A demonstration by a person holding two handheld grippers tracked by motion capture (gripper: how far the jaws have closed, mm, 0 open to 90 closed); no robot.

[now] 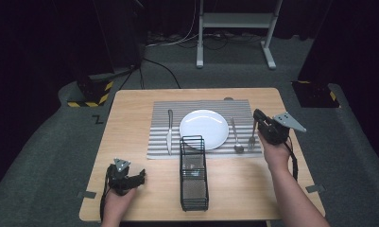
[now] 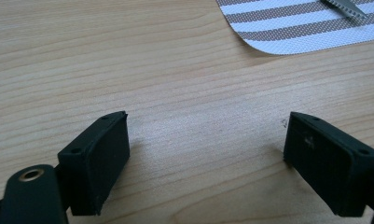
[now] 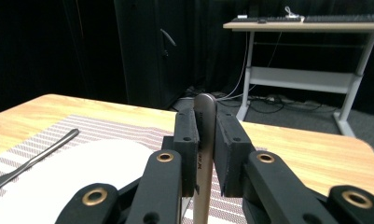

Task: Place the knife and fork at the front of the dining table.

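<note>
The work in hand is laying a place setting, and the right gripper (image 1: 259, 124) is clamped on the handle of a fork (image 3: 204, 140), its jaws pressed against the metal on both sides in the right gripper view. In the high view the fork (image 1: 252, 137) hangs tines-down over the right edge of the striped placemat (image 1: 161, 142), just beside the spoon (image 1: 236, 137) that lies to the right of the white plate (image 1: 203, 128); whether the tines already touch the mat cannot be told. The knife (image 1: 169, 131) lies on the mat left of the plate, and the black wire caddy (image 1: 193, 172) stands on the bare wood in front of the plate. To finish this step well, the person probably needs to tip the handle down toward the near edge of the table (image 1: 130, 109) so the fork comes to rest parallel to the spoon without knocking it, keep it on the mat, and part the jaws only once the fork lies flat. The left gripper (image 1: 125, 177) rests near the table's front left corner with its jaws wide apart over bare wood, holding nothing.
</note>
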